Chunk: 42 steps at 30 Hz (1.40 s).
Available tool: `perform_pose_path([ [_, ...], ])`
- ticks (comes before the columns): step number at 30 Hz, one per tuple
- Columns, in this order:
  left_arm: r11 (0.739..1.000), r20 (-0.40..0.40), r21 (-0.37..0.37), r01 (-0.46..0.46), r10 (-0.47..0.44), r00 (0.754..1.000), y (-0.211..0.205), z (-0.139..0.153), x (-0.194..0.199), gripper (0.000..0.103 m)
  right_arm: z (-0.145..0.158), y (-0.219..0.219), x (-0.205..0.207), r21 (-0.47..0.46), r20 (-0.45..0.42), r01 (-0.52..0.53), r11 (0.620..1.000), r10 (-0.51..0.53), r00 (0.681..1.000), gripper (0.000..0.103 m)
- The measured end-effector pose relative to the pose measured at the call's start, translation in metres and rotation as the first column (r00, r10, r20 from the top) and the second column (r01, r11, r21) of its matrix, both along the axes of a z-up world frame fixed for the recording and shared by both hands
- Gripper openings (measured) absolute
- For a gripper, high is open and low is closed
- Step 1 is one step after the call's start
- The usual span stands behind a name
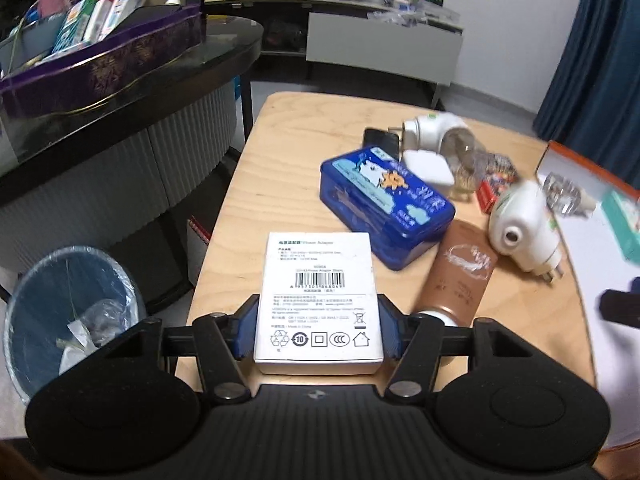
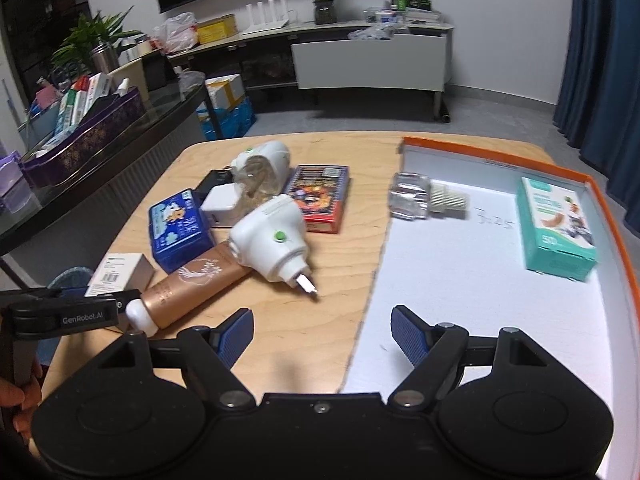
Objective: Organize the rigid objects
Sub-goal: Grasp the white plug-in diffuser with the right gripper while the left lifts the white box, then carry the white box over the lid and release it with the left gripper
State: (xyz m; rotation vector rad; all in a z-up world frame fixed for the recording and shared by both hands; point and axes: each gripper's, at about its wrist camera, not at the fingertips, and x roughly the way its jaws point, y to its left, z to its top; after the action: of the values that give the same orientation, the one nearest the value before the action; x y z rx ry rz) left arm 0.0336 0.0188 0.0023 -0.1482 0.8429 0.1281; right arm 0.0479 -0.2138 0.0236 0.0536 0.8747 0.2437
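Observation:
My left gripper [image 1: 318,308] is shut on a white power-adapter box [image 1: 320,280]; its blue pads [image 1: 245,328] press both long sides, near the wooden table's [image 1: 256,208] front-left edge. Just beyond lie a blue tin [image 1: 386,208], a brown tube with a white cap [image 1: 460,276] and a white plug-in device [image 1: 524,228]. My right gripper [image 2: 322,320] stands open with nothing between its fingers, over the border between the table and a white tray with an orange rim [image 2: 480,280]. A teal box [image 2: 556,228] and a clear glass bottle [image 2: 416,196] rest in that tray.
A red card box [image 2: 320,196], a white charger [image 2: 222,204] and a second plug-in device [image 2: 264,164] crowd the table's middle. A blue waste bin [image 1: 68,312] stands below the left edge. A dark counter [image 1: 224,40] carrying a purple tray of boxes [image 1: 100,64] is at far left.

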Motion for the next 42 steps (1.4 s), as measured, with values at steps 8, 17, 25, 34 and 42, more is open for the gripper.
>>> perform_pose_path([
  [8, 1.000, 0.053, -0.027, -0.002, 0.003, 0.999, 0.004, 0.023, -0.009, 0.060, -0.006, 0.023, 0.049, 0.004, 0.034, -0.152, 0.988, 0.152, 0.988, 0.095],
  [17, 0.999, 0.089, -0.040, -0.009, 0.012, 0.996, 0.006, 0.033, -0.012, 0.060, -0.034, 0.046, 0.090, 0.003, -0.027, -0.190, 0.982, 0.190, 0.981, 0.094],
  [25, 0.998, 0.106, -0.060, 0.010, -0.004, 0.994, -0.004, 0.038, -0.015, 0.060, -0.028, 0.038, 0.075, 0.031, 0.005, -0.175, 0.984, 0.175, 0.985, 0.079],
  [34, 0.991, 0.164, -0.070, 0.112, -0.100, 0.981, -0.045, 0.062, -0.021, 0.060, 0.018, -0.006, 0.030, 0.028, 0.089, -0.034, 0.999, 0.032, 0.995, 0.079],
  [42, 0.960, 0.209, -0.107, 0.258, -0.232, 0.950, -0.116, 0.080, -0.024, 0.060, 0.054, -0.070, -0.020, 0.010, 0.153, 0.137, 0.990, -0.137, 0.979, 0.079],
])
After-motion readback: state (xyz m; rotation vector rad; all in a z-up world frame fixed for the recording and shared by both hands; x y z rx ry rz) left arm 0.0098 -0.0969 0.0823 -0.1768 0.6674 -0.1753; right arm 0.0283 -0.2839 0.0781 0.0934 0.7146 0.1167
